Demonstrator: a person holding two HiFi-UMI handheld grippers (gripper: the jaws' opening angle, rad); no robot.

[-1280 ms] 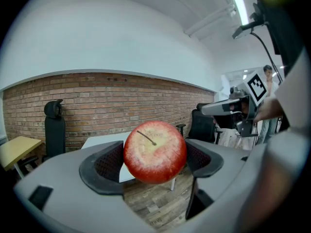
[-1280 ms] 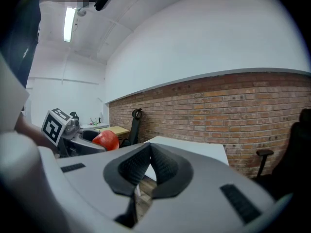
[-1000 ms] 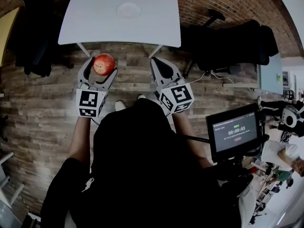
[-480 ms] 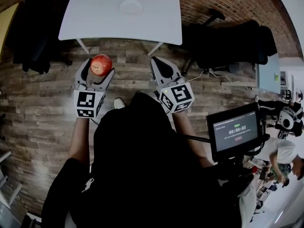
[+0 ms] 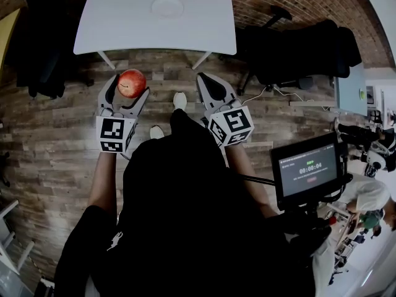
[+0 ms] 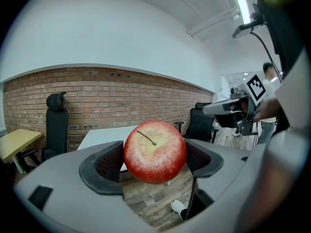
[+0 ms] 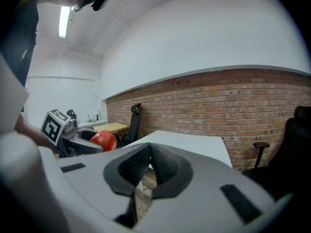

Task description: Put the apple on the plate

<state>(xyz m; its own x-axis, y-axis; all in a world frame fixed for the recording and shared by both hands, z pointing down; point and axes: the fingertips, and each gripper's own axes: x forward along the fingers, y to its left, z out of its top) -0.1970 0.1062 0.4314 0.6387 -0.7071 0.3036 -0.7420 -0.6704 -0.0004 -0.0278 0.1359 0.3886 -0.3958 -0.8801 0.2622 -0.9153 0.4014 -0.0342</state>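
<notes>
Both arms were held out in front of the body, forearms roughly side by side, and each gripper pointed ahead at the white table [image 5: 124, 33].

The left gripper [image 5: 128, 86] had the apple [image 6: 154, 152] clamped between its fingers [image 6: 109, 161]. The dark pads pressed on either side of it, so they were spread only as wide as the fruit. The apple sat right at the fingertips, with its stem toward the camera and a pale yellowish patch around it. It bulged above and below the pads. From the head view it hung over the wood floor [image 5: 55, 135], just short of the table's near edge.

The plate [image 5: 167, 7] was well beyond the fingers, a white disc on the far half of the table and a bit to the right of the left gripper's line.

The right gripper [image 5: 209, 86] was level with the left one, well apart from it and angled slightly inward. Its fingers [image 7: 133, 166] were pressed together with only a thin slit under them and nothing held. In its own view the apple showed off to the left of those fingers, with the table edge straight past them.

A white shoe [image 5: 179, 99] poked out on the floor between the two grippers. A black chair [image 5: 297, 54] stood off to the right of the right fingers, past the table's corner.
</notes>
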